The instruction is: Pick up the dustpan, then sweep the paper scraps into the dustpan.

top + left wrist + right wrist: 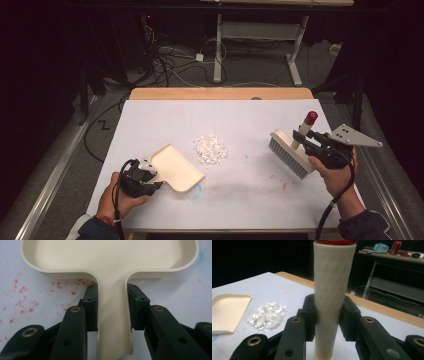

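At the table's near left the left gripper (150, 181) clamps the handle of the dustpan (176, 167), which lies flat on the white cover (250, 200), while at the right the right gripper (306, 139) grips the brush (290, 152) by its handle, bristles down, and the paper scraps (210, 149) sit heaped between them, farther in.
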### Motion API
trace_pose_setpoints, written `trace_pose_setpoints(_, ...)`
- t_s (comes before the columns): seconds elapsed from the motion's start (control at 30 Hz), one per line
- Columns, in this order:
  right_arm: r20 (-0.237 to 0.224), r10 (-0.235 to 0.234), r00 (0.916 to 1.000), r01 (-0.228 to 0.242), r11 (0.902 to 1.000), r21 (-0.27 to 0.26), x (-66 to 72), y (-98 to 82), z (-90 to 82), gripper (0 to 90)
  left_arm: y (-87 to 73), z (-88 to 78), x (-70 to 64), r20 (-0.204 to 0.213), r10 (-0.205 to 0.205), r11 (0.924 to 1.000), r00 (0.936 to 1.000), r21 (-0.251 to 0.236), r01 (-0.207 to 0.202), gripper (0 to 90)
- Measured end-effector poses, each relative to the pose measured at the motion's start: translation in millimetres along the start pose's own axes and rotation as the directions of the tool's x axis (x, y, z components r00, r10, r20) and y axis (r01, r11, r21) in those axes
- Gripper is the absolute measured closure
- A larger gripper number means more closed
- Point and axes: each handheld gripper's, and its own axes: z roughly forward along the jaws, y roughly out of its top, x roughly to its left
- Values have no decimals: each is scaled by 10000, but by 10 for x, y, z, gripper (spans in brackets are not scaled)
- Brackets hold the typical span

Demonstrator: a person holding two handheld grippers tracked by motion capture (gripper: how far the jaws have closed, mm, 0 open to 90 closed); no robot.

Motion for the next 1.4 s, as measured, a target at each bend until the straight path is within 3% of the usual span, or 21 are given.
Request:
trace_pose_setpoints(0.3,-170,141,9998,-140,9999,18,-23,78,285,706,-19,23,5,52,-65,10000,10000,8,65,638)
trace_pose_setpoints(0.67,-303,-64,9995,71,9997,220,-20,221,634,706,-34,64,40,210,-49,9999,9998,91,47,637)
trace_pose_setpoints(0.83,-527,189,9984,-175,9994,284,-7,227,837,706,-22,79,34,157,-44,9997,9999,234,41,638)
trace_pose_setpoints(0.93,-466,-12,9989,25,9996,270,25,249,948,706,-12,88,27,107,-48,9996,9999,290,45,637)
trace_pose_setpoints(1.2,-185,242,9995,-238,9995,213,46,333,1213,706,-22,90,18,51,-62,9995,10000,319,60,638)
trace_pose_setpoints(1.4,-69,86,9999,-85,9999,90,179,354,1435,706,-7,92,14,25,-38,9993,10000,380,37,637)
